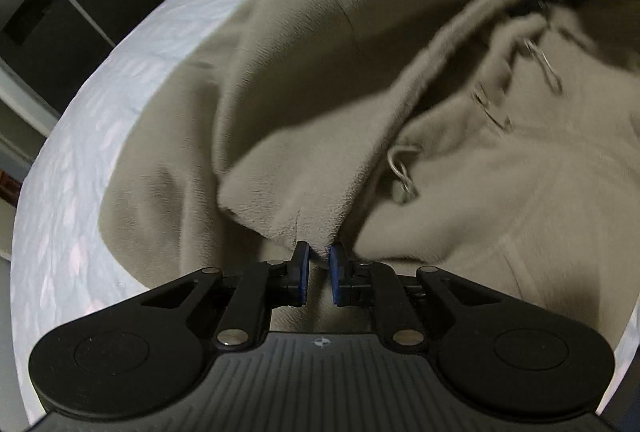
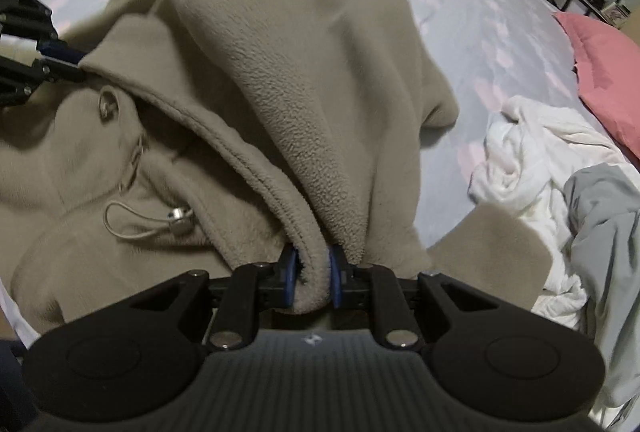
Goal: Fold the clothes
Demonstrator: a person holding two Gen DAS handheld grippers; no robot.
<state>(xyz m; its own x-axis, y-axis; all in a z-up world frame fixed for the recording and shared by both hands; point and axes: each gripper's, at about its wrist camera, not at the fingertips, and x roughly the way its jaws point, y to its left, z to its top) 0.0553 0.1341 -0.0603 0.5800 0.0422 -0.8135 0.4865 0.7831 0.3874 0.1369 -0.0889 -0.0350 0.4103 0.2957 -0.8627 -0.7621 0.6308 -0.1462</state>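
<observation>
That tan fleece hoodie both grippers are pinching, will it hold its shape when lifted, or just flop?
Probably flop: the fleece hoodie already drapes in soft folds from the right gripper and left gripper. Its thick pile likely grips well. The drawstring toggle may dangle.

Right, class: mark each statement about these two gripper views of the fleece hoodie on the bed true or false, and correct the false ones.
1. The left gripper is open and clear of the cloth. False: it is shut on the hood's edge.
2. The right gripper pinches the stitched rim of the beige fleece hoodie. True.
3. The hoodie lies on a bare wooden table. False: it lies on a pale patterned bedsheet.
4. A drawstring with a metal toggle rests on the hoodie's front. True.
5. The crumpled white garment lies on top of the hoodie. False: it lies beside it on the sheet, next to a grey garment.
</observation>
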